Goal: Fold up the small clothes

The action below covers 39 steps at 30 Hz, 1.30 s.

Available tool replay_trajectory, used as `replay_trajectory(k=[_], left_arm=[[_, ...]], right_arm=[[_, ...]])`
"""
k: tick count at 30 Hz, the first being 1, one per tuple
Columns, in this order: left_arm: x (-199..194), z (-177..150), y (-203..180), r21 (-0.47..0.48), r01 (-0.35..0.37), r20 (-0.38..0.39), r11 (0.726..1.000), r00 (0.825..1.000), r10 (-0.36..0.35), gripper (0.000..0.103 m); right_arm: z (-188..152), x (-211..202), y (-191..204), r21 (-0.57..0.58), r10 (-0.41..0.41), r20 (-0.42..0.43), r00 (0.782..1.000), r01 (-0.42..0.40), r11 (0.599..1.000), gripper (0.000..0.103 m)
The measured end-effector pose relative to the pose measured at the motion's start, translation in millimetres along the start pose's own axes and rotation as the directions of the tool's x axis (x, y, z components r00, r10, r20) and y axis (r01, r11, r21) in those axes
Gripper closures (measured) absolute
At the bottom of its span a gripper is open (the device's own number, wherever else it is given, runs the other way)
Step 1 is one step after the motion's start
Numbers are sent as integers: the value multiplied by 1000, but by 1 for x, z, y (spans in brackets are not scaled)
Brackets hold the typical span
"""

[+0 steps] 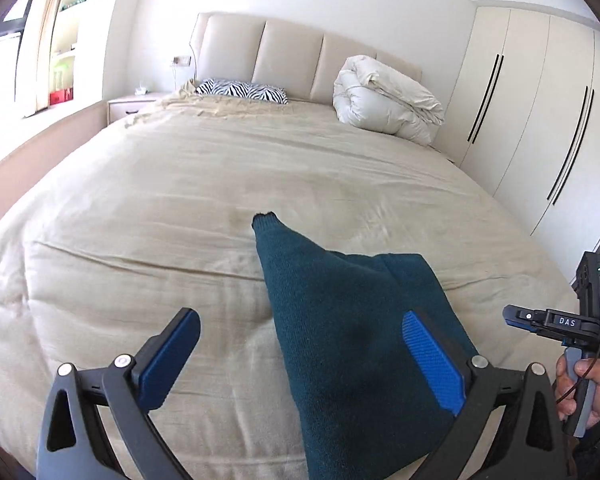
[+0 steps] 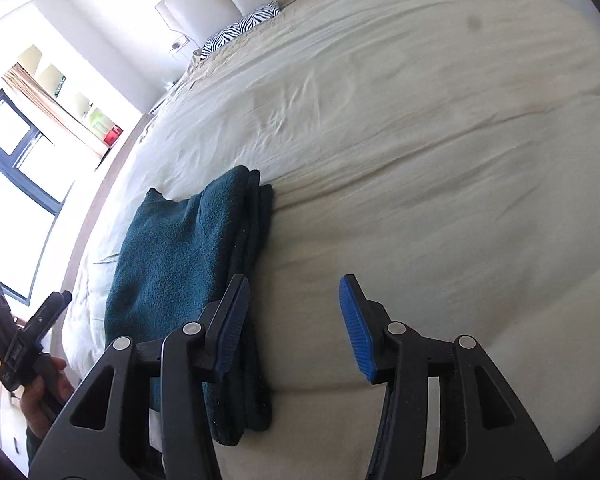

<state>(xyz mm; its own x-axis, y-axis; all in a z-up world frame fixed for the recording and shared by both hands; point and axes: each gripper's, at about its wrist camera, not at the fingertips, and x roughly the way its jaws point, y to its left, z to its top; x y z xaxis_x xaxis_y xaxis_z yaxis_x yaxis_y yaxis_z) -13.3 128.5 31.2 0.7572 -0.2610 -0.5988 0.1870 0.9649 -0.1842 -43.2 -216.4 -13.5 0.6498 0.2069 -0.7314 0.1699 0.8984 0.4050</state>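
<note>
A dark teal knitted garment [image 1: 340, 320] lies folded on the beige bed [image 1: 180, 200], one narrow end pointing toward the headboard. My left gripper [image 1: 300, 352] is open above it, its right finger [image 1: 432, 360] over the fabric, its left finger [image 1: 172, 360] over bare bedding. In the right wrist view the garment [image 2: 180, 264] lies as a stacked fold at the left. My right gripper [image 2: 296, 328] is open and empty, its left finger [image 2: 232, 324] over the garment's right edge. The right gripper also shows in the left wrist view [image 1: 556, 322].
A zebra-print pillow [image 1: 242, 90] and a rolled white duvet [image 1: 384, 100] lie by the padded headboard [image 1: 292, 56]. White wardrobes [image 1: 540, 120] stand at the right. A nightstand [image 1: 130, 106] and a window stand at the left.
</note>
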Motion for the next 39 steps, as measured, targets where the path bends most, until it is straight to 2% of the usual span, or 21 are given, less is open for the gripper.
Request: replay_trajectory(k=[1,3,5,7,9,10,12,13,15,17,19,22,24,29,35,39], left_arm=[[-11,9,-8,27,-42,34,999,999,41,0],[-36,23,-23,70,-80,111,994,991,72,0],[-61,29,-36,102,-92,189,991,979,71,0],[-80,34,-47,119,-122,254,985,963,89,0],[-94,37,-58,134,-138,279,981,955,96,0],[-98,38,-64,139,-161,292,977,949,115,0],[-108,31,-72,133,-237,329,962,926,183,0],[-110,28,-75,128,-264,321,956,923,212,0],[-107,29,-76,131,-244,246,961,947,207,0],[-105,29,-75,112,-231,207,966,957,205,0],[-106,27,-75,98,-250,204,963,952,227,0],[-101,24,-79,116,-275,187,955,950,251,0],[-96,19,-81,125,-281,168,951,951,259,0],[-81,13,-75,76,-226,77,971,972,220,0],[-69,6,-67,41,-232,32,972,972,231,0],[-62,4,-60,18,-252,5,968,968,251,0]], right_arm=[[-1,-16,9,-31,-35,55,998,37,999,54],[-3,-52,27,-75,-77,169,983,90,993,37],[-9,-86,45,-106,-92,294,951,129,986,14],[-13,-116,61,-125,-91,405,910,154,980,4],[-19,-142,71,-125,-79,474,877,156,980,3],[-21,-151,76,-126,-74,489,869,154,980,3],[-24,-163,86,-141,-76,504,860,168,976,3],[-26,-169,93,-155,-80,516,853,185,970,3],[-33,-179,105,-192,-82,535,841,215,957,3],[-39,-188,117,-233,-72,533,843,228,945,3],[-46,-193,129,-269,-73,515,854,242,932,3],[-49,-186,138,-274,-139,450,882,285,918,3],[-53,-180,138,-260,-142,406,903,263,929,3],[-65,-164,133,-200,-188,332,924,263,944,3],[-56,-141,122,-159,-229,260,938,276,948,3],[-51,-131,126,-184,-272,250,929,321,929,3]])
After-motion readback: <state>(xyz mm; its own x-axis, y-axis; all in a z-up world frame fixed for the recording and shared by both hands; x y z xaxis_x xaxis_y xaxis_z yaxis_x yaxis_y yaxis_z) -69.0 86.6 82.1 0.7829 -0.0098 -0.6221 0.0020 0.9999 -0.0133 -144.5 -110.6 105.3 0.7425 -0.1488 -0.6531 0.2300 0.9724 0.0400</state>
